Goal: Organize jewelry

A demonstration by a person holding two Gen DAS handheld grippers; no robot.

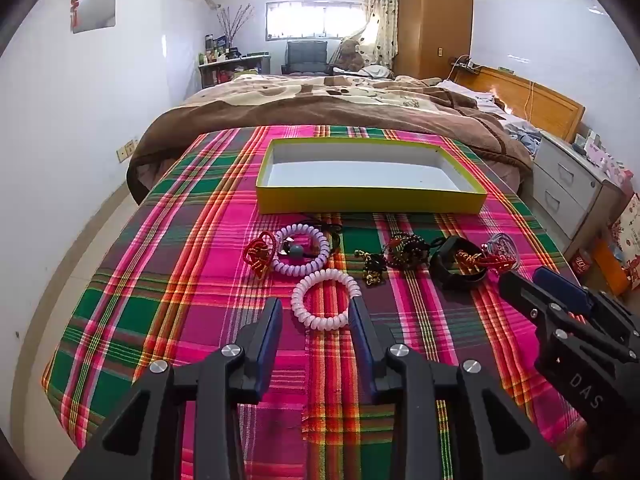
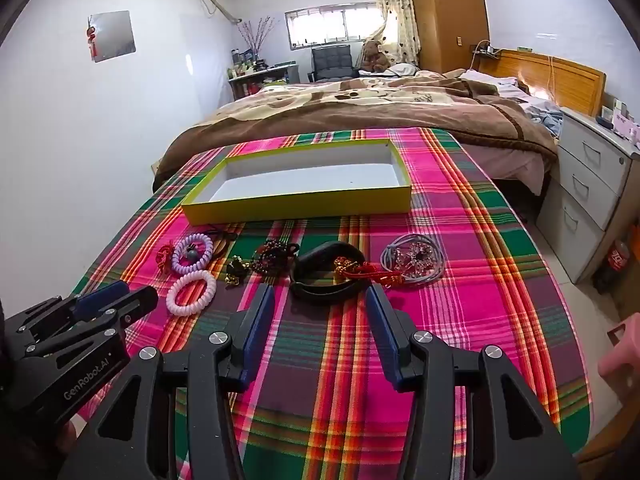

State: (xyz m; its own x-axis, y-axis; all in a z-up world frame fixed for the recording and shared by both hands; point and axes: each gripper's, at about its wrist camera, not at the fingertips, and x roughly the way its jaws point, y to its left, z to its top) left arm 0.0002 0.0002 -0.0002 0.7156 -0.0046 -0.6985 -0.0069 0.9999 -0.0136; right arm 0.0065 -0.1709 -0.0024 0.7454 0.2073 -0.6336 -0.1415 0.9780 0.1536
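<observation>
Left gripper: jaws spread wide, gripping nothing, its tips on either side of the near part of the pale pink spiral-coil plastic bracelet.
Right gripper: wide apart, empty, just short of the black band.
Box: shallow yellow cardboard box with white inside, beyond the jewelry row on the plaid cloth.

Left wrist view: low over the near edge of the plaid tablecloth, facing the bed, nearest the pale pink coil bracelet.
Right wrist view: same height and heading, further right, nearest the black band.
Shared: yellow box, jewelry row, bed, window.
</observation>
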